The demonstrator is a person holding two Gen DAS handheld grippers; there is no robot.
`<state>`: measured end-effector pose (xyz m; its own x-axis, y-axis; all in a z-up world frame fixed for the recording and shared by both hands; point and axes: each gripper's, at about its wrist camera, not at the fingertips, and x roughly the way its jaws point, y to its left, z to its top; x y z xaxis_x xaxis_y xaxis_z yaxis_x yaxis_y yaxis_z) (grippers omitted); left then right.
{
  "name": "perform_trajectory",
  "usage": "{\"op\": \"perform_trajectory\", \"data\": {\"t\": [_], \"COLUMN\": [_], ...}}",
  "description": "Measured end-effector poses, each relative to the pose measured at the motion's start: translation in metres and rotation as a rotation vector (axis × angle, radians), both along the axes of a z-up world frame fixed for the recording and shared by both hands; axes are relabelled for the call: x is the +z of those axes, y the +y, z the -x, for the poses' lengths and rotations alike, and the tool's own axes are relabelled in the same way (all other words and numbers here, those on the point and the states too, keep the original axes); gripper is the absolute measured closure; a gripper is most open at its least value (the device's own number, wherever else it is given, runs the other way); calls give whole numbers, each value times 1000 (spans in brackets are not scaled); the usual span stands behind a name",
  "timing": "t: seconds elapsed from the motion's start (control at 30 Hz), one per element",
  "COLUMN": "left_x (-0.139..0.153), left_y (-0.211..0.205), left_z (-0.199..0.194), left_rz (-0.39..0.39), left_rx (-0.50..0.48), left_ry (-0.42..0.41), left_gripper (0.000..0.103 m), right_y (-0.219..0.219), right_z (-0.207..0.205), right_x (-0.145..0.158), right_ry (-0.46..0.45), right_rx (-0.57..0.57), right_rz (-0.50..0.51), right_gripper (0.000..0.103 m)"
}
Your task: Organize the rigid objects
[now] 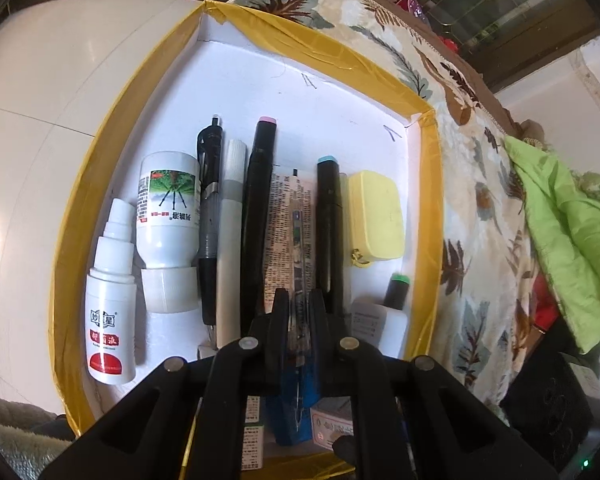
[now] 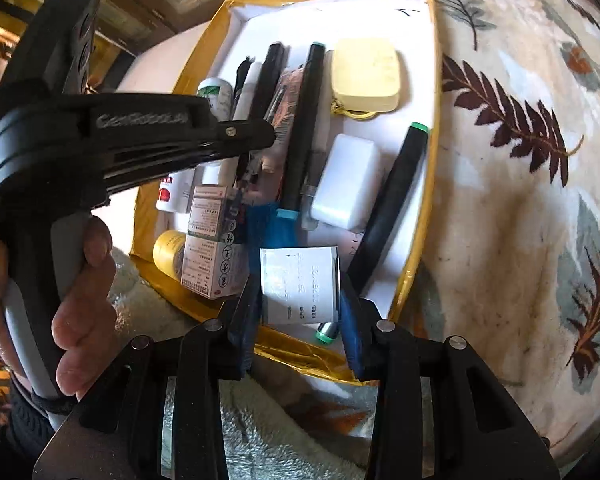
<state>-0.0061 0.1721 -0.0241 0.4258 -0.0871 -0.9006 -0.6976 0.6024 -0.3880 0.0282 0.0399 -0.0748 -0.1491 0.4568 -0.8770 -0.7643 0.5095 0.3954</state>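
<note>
A slim pen was gripped by the nearly closed jaws of the left gripper, over the yellow-edged tray. A white carton was held between the right gripper's jaws at the tray's near edge. Both were judged light and stiff; the carton crushable, best held across its flat faces. The hand was shown only by the right view.

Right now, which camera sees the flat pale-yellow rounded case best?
The left wrist view: the flat pale-yellow rounded case lies unblocked, its whole top showing. The right wrist view shows it too, but farther off and glary.
</note>
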Motion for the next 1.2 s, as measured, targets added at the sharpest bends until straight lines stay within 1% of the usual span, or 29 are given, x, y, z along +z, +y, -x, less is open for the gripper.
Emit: {"op": "perform_trajectory", "data": {"t": [0.03, 0.07, 0.1, 0.13, 0.2, 0.23, 0.3, 0.37, 0.4, 0.5, 0.57, 0.67, 0.7, 0.77, 0.8, 0.83, 0.93, 0.97, 1.0, 1.03, 1.1, 1.13, 1.17, 1.2], "left_x": [2, 6, 11, 17, 32, 38, 50, 62, 67, 75, 77, 80, 80, 80, 80, 81, 83, 87, 91, 93, 90, 87, 82, 79], "left_y": [-1, -2, -3, -5, -9, -11, -17, -26, -32, -43, -48, -56, -58, -62, -63, -62, -58, -60, -62, -65, -67, -66, -64, -61], "left_z": [0, 2, 4, 7, 16, 21, 35, 54, 65, 89, 99, 116, 121, 127, 130, 132, 133, 134, 136, 137, 137, 136, 133, 130], "left_rz": [-1, -13, -32, -60, -118, -132, -176, -281, -336, -427, -462, -550, -589, -640, -656, -653, -595, -604, -638, -673, -715, -719, -709, -684], "left_rx": [-3, -7, -9, -6, -6, -8, -12, 7, 25, 52, 34, 25, 22, 21, 24, 33, 55, 56, 63, 70, 79, 78, 80, 80], "left_ry": [-4, -11, -14, -16, -39, -47, -58, -61, -57, -55, -55, -44, -31, -12, -4, 2, 15, 3, -3, -5, -11, -1, 26, 32], "left_gripper": [83, 77, 63, 53, 45, 43, 43, 42, 39, 36, 36, 36, 36, 36, 36, 36, 36, 36, 35, 34, 33, 33, 33, 33], "right_y": [-2, -6, -10, -14, -24, -28, -35, -37, -38, -33, -31, -19, -20, -21, -23, -24, -26, -26, -25, -25, -24, -25, -25, -25], "right_z": [-2, -2, -5, -4, -2, -1, 3, 8, 12, 28, 36, 40, 38, 38, 38, 39, 48, 50, 51, 51, 49, 49, 48, 48], "right_x": [1, 5, 9, 13, 24, 28, 37, 45, 47, 48, 43, 38, 39, 41, 43, 45, 51, 50, 49, 48, 47, 47, 48, 49], "right_ry": [7, 2, -2, -4, -20, -31, -63, -77, -77, -85, -103, -142, -149, -144, -134, -130, -155, -169, -182, -182, -164, -163, -166, -169], "right_rx": [-4, -16, -27, -40, -86, -111, -161, -186, -197, -207, -201, -179, -184, -198, -202, -204, -189, -179, -173, -172, -180, -184, -185, -186], "right_rz": [-7, -24, -39, -56, -100, -120, -167, -210, -229, -253, -234, -175, -168, -165, -169, -174, -173, -167, -158, -154, -154, -157, -161, -161], "right_gripper": [67, 67, 67, 67, 66, 66, 66, 66, 65, 65, 65, 65, 65, 65, 65, 65, 65, 65, 65, 65, 65, 65, 65, 65]}}
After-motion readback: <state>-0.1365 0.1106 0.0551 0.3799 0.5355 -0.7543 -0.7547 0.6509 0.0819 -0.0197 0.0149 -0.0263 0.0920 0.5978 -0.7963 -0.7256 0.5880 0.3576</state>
